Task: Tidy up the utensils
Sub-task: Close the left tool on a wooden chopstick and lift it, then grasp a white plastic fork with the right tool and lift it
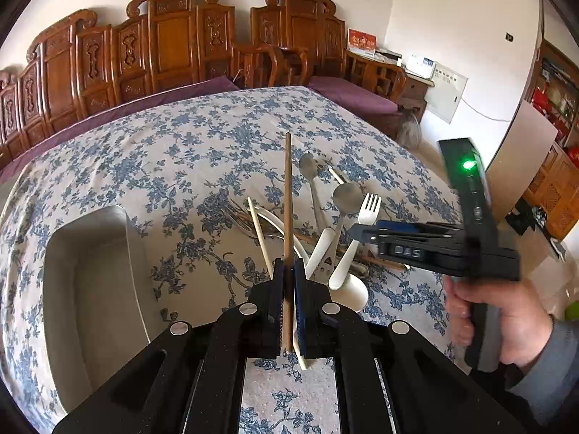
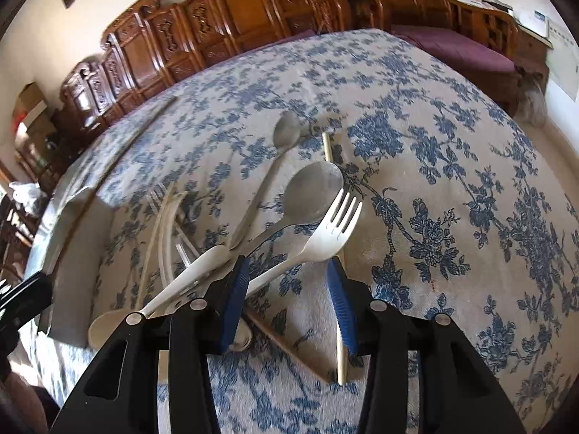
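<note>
Utensils [image 1: 325,224] lie in a loose heap near the middle of the table [image 1: 181,137], with a grey tray [image 1: 90,289] just beside them toward the left edge. Your left gripper [image 1: 288,275] has its fingers clamped tight on a brown chopstick [image 1: 288,188], which stands out ahead of the fingers, clear of the heap. Carry it over the tray and lower it flat before letting go, so it does not bounce out.

Your right gripper [image 2: 287,271] has its fingers about half open, straddling the handle of the white fork [image 2: 325,231]; the pads do not look to be pressing on it yet. Settle lower so the pads meet the handle squarely, and watch the steel spoon [image 2: 311,188] lying against the fork, which may drag along as you lift.

You cannot see the tray whole: its near end is cut off behind the left gripper, and in the right view it is blurred at the frame's side. The bottom of the heap is tangled, so how many forks and chopsticks lie under the white pieces is hard to tell. The pale chopstick [image 2: 341,354] passes behind the right finger.
</note>
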`<state>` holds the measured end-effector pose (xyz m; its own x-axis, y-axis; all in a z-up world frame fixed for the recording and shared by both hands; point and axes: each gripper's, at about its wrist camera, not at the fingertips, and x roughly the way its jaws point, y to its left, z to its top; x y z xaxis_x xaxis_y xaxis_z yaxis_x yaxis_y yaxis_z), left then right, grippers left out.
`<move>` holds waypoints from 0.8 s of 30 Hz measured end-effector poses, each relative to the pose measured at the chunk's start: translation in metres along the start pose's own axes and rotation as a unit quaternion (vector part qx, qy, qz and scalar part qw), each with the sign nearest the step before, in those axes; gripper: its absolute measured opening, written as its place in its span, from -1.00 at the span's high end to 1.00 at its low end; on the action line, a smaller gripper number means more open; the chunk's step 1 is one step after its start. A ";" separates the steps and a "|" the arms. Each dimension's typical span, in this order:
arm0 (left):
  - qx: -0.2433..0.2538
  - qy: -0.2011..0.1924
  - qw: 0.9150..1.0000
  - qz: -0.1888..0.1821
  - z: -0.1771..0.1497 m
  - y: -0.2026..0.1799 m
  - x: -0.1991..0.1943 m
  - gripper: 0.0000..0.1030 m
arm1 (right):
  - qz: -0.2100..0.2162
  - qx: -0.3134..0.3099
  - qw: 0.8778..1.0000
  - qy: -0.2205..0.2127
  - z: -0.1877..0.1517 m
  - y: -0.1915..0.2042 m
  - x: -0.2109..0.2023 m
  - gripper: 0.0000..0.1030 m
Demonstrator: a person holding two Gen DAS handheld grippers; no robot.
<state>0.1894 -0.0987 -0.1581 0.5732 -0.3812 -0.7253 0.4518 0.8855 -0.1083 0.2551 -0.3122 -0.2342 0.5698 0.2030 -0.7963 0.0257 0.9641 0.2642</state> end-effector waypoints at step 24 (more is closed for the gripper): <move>0.010 -0.029 0.999 0.026 -0.003 0.003 -0.028 0.91 | -0.066 -0.036 0.997 -0.015 0.005 0.010 -0.004 0.86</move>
<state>0.1729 -0.0842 -0.1396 0.6349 -0.3506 -0.6885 0.4343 0.8989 -0.0573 0.2569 -0.3040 -0.2261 0.5903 0.0685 -0.8043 0.0444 0.9921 0.1171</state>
